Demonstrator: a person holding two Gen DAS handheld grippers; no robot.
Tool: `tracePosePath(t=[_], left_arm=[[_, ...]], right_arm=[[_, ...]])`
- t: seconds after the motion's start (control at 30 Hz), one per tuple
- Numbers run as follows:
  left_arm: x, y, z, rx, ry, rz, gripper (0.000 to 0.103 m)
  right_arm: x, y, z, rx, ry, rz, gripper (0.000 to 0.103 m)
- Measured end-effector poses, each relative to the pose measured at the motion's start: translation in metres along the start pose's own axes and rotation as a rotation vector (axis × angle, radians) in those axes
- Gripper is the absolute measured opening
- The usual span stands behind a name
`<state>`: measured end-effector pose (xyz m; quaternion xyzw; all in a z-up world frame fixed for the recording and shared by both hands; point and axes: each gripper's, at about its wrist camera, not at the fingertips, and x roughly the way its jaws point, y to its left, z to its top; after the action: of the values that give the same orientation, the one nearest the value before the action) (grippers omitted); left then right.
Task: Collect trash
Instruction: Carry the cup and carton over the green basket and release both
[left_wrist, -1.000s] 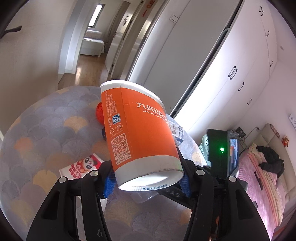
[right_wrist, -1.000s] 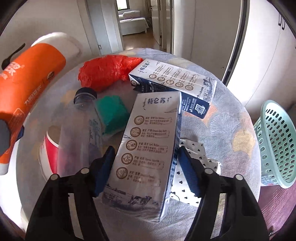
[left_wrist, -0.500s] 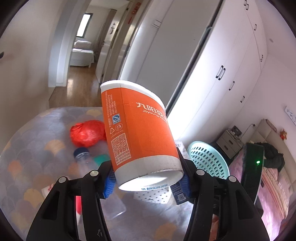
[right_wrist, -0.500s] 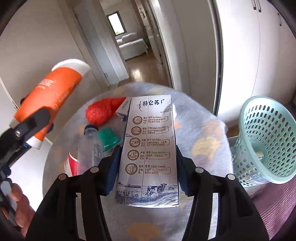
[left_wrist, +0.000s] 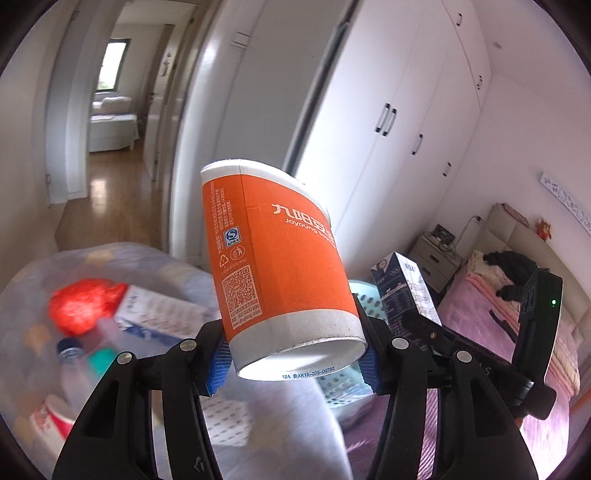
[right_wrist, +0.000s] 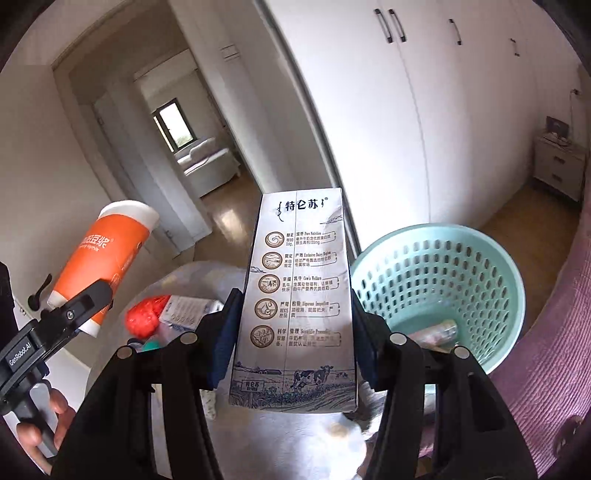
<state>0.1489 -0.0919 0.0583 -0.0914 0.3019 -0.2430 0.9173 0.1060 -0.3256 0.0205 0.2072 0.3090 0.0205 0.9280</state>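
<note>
My left gripper (left_wrist: 293, 363) is shut on an orange paper cup (left_wrist: 273, 266), held tilted in the air above the table edge. My right gripper (right_wrist: 293, 343) is shut on a grey milk carton (right_wrist: 297, 295), held upright and lifted, just left of a teal plastic basket (right_wrist: 439, 280) on the floor. The cup also shows at the left of the right wrist view (right_wrist: 103, 258). The carton shows at the right of the left wrist view (left_wrist: 404, 288), with the basket (left_wrist: 345, 387) partly hidden behind the cup.
On the round cloth-covered table (left_wrist: 33, 266) lie a red plastic bag (left_wrist: 83, 304), another milk carton (left_wrist: 159, 314), a clear bottle (left_wrist: 75, 365), a green sponge (left_wrist: 101, 362) and a red-white cup (left_wrist: 51, 421). A bed (left_wrist: 487, 332) stands right; wardrobes (right_wrist: 424, 110) behind.
Both grippers have risen and swung right, away from the table and toward the basket, each carrying its item. The milk carton has been lifted off the table.
</note>
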Motion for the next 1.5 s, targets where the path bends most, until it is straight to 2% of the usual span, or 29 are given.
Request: tracePosePath(t=[0.2, 0.37, 0.53, 0.7, 0.73, 0.77, 0.8, 0.9, 1.13, 1.33, 1.5], left_arm=[[0.066, -0.047, 0.001, 0.058, 0.078, -0.087, 0.054], [0.118, -0.077, -0.011, 0.107, 0.157, -0.104, 0.054], [0.169, -0.088, -0.025, 0.116, 0.245, -0.106, 0.054], [0.193, -0.093, -0.032, 0.142, 0.268, -0.096, 0.054], [0.195, -0.093, -0.033, 0.140, 0.268, -0.101, 0.056], [0.196, -0.094, -0.033, 0.135, 0.270, -0.105, 0.067], [0.197, -0.094, -0.033, 0.128, 0.269, -0.111, 0.073], [0.193, -0.093, -0.032, 0.119, 0.259, -0.125, 0.073], [0.149, -0.090, -0.029, 0.115, 0.192, -0.157, 0.073], [0.093, -0.080, -0.024, 0.124, 0.097, -0.135, 0.073], [0.035, -0.058, -0.024, 0.096, 0.010, -0.102, 0.073]], right_arm=[[0.010, -0.077, 0.016, 0.128, 0.002, -0.075, 0.052], [0.047, -0.124, 0.016, 0.190, 0.057, -0.157, 0.052], [0.080, -0.149, 0.011, 0.218, 0.115, -0.234, 0.052], [0.099, -0.160, 0.003, 0.238, 0.144, -0.277, 0.054], [0.101, -0.160, 0.002, 0.242, 0.145, -0.271, 0.054], [0.101, -0.159, 0.002, 0.247, 0.143, -0.270, 0.054], [0.099, -0.161, 0.002, 0.250, 0.140, -0.272, 0.054], [0.088, -0.163, 0.001, 0.255, 0.126, -0.253, 0.054], [0.055, -0.144, 0.005, 0.215, 0.082, -0.206, 0.054], [0.029, -0.091, 0.008, 0.117, 0.037, -0.151, 0.054], [0.014, -0.035, 0.001, 0.014, 0.017, -0.060, 0.054]])
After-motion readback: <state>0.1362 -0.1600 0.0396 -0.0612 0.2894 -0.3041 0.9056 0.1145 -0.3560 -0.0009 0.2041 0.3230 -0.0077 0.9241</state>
